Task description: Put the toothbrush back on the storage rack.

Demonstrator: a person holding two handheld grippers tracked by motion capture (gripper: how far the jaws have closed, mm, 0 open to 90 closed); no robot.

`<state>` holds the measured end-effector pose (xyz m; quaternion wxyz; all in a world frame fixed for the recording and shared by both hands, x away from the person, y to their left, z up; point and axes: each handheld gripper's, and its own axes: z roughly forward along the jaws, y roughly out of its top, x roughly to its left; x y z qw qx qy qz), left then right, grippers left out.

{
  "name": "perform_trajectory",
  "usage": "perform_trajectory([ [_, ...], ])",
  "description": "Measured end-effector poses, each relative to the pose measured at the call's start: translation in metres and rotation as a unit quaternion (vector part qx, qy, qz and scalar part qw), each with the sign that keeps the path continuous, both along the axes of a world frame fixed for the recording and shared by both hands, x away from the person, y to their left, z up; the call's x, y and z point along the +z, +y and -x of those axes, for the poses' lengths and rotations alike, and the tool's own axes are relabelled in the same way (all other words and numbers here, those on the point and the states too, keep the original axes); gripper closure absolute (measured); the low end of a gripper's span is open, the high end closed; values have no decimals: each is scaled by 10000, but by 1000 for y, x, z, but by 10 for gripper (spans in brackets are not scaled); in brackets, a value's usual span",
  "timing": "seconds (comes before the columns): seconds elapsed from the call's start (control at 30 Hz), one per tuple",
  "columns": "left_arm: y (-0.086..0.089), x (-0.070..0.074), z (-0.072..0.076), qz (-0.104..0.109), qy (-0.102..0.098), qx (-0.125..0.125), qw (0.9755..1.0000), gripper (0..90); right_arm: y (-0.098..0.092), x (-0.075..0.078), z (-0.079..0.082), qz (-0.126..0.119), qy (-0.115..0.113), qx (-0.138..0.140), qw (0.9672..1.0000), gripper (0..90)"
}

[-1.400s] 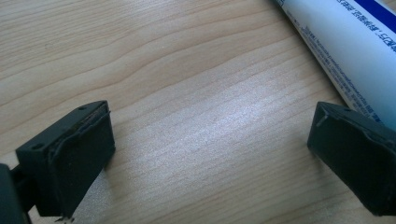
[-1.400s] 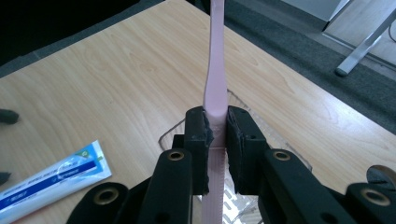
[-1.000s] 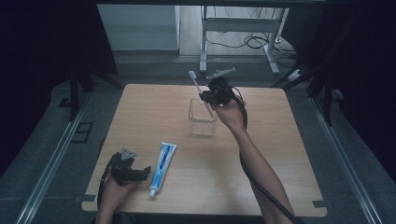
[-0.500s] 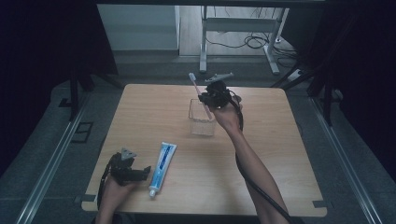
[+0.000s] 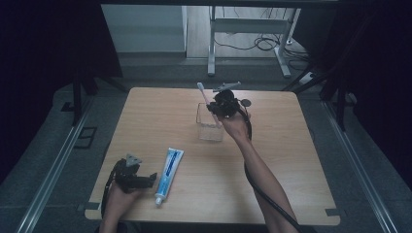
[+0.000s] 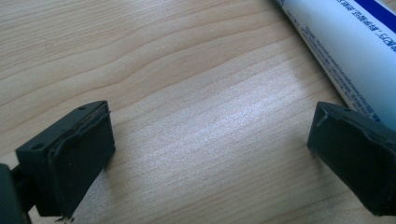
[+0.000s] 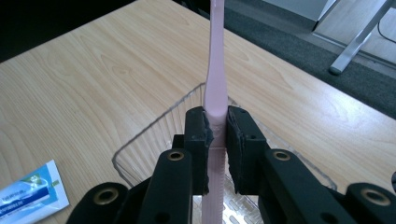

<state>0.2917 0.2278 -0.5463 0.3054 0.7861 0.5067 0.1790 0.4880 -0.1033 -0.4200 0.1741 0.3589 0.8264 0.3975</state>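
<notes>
One clear ribbed plastic cup stands mid-surface. Right gripper pinches a pink toothbrush upright, its lower end inside the cup. Left gripper rests fingers spread, just beside the toothpaste tube.

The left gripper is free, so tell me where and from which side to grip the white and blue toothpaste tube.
Grip the white and blue toothpaste tube across its flat middle, coming straight down from above. It lies flat on the wooden table, long axis running away from the person, so the open left gripper beside it could probably span its width.
</notes>
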Motion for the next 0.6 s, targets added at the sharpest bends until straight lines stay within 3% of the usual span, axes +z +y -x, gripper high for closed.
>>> perform_trajectory([
  [0.6,0,0,0,-2,-3,4,10000,6,-1,-27,-4,230,256,-25,9994,779],
])
